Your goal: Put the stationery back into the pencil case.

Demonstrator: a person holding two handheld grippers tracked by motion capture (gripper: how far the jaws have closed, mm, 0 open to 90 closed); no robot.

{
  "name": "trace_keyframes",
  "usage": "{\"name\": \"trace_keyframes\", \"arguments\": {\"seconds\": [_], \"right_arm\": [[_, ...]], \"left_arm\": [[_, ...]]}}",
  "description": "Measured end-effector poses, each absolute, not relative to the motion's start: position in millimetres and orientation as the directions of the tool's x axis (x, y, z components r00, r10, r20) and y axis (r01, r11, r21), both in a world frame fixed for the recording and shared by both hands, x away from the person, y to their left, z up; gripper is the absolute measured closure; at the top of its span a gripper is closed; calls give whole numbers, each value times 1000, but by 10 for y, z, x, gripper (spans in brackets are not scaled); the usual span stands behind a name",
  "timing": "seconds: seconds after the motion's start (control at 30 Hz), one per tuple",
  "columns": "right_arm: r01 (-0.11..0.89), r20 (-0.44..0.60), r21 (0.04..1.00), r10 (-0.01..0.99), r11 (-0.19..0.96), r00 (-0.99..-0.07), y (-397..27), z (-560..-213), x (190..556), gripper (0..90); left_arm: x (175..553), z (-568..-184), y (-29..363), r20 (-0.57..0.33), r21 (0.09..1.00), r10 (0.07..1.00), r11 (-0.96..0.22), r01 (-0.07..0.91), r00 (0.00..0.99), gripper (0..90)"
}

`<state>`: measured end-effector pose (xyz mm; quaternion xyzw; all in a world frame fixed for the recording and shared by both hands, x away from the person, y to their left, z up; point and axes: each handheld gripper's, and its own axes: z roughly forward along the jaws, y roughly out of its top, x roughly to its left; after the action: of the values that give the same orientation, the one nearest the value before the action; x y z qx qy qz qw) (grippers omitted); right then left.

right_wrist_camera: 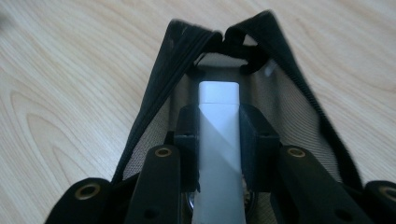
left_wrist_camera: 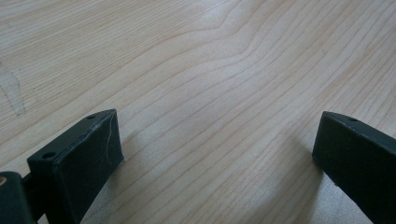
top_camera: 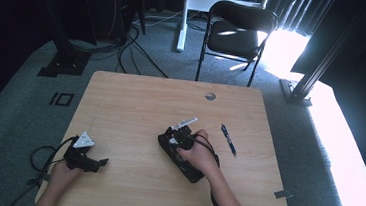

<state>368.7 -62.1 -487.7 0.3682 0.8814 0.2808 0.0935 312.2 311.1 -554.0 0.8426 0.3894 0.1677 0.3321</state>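
While the high view looked down on the wooden table [top_camera: 135, 104], the left gripper [top_camera: 96, 164] lay low near the person's edge, held by the left hand [top_camera: 61, 175], with a grey three-cornered plate [top_camera: 84, 140] on top. Well to its right, the right hand [top_camera: 201, 157] held the right gripper [top_camera: 170, 141] over a black pouch [top_camera: 185, 166], a slim white object [top_camera: 185, 123] jutting just beyond the gripper. A dark pen [top_camera: 228, 139] lay to the right of that hand, apart from it. Seen from the left gripper view, the two black jaws stood released and wide apart, with bare wood grain between them. Seen from the right gripper view, the jaws were clenched on the white object [right_wrist_camera: 218, 140], which pointed into the pouch's open, zip-edged mouth [right_wrist_camera: 187, 56] directly ahead.
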Motion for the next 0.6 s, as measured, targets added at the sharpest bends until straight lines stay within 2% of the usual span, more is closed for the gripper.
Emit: {"name": "trace_keyframes", "arguments": {"seconds": [0.47, 0.6], "right_arm": [[605, 34, 488, 679, 629, -733, -553, -5016, 3736, 699], [619, 56, 486, 685, 616, -726, -557, -5020, 3751, 655]], "left_arm": [[3122, -5540, 3111, 24, 690, 768, -476, 545, 640, 16], [3123, -5540, 3112, 25, 690, 767, -477, 545, 641, 16]]}}
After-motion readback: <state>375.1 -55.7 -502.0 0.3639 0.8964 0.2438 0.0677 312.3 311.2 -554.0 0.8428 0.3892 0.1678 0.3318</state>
